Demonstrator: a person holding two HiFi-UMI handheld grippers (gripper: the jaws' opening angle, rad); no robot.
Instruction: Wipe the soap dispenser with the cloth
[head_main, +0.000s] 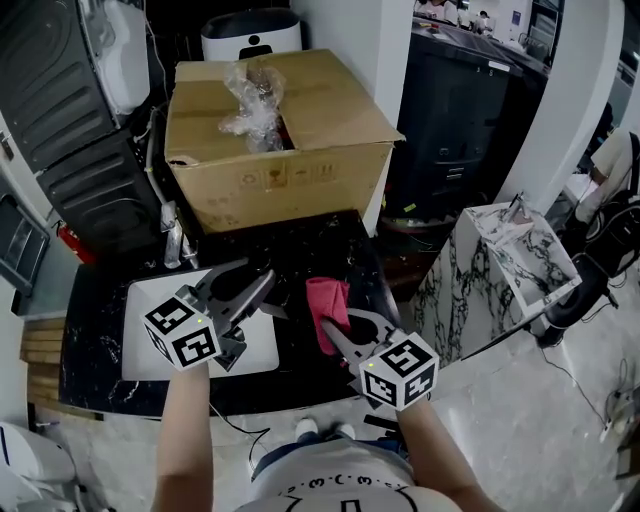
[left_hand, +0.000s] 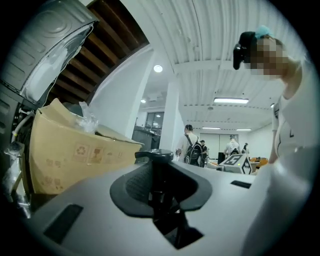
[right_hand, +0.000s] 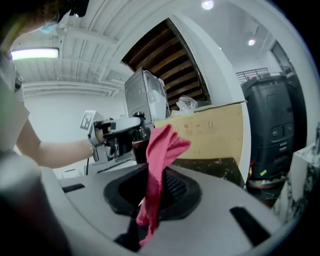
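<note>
The right gripper, clamping the cloth, should press it against the soap dispenser gripped ahead by the left gripper.

A cardboard box blocks the counter behind — the white mat in front lies open.

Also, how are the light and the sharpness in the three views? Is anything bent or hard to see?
Head view: dim, the black counter swallows detail, corners dark. Left gripper view: fisheye bends the ceiling; the soap dispenser is a backlit silhouette. Right gripper view: the cloth is sharp and well lit, the left edge blurred.
</note>
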